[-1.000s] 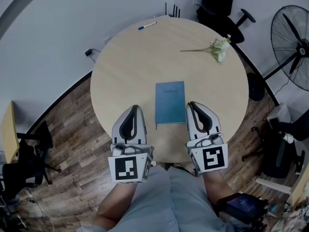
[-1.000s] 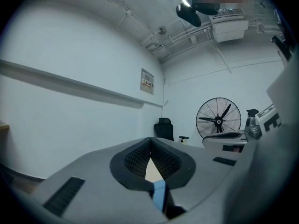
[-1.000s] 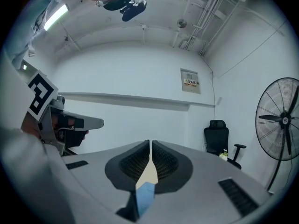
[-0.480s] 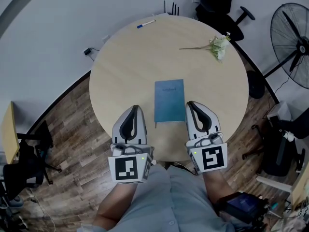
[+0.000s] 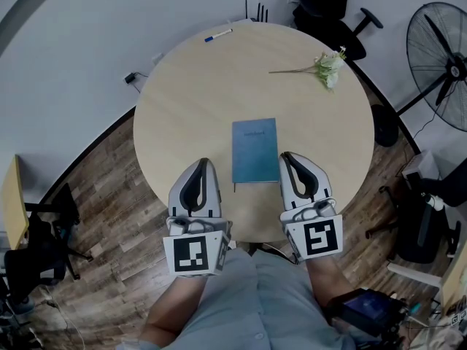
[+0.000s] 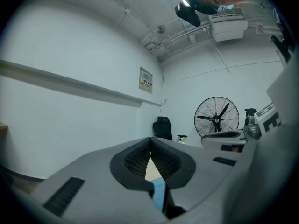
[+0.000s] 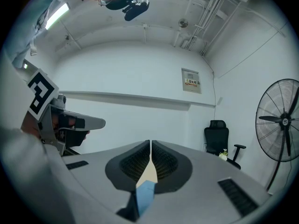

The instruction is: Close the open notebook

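Note:
A blue notebook point(image 5: 255, 150) lies flat with its cover closed on the round wooden table point(image 5: 190, 100), between my two grippers. My left gripper point(image 5: 203, 163) rests to the notebook's left near the table's front edge, its tips together and holding nothing. To the notebook's right, my right gripper point(image 5: 286, 157) is likewise shut and empty. In the left gripper view the jaws point(image 6: 150, 139) meet, and a strip of the notebook point(image 6: 158, 192) shows below them. The right gripper view shows the tips point(image 7: 150, 143) touching above a sliver of the notebook point(image 7: 145, 195).
A pen point(image 5: 218, 35) lies at the table's far edge and a flower sprig point(image 5: 321, 68) at its far right. A black office chair point(image 5: 328, 13) and a standing fan point(image 5: 445, 64) stand beyond the table. A small side table point(image 5: 13, 195) stands on the floor at left.

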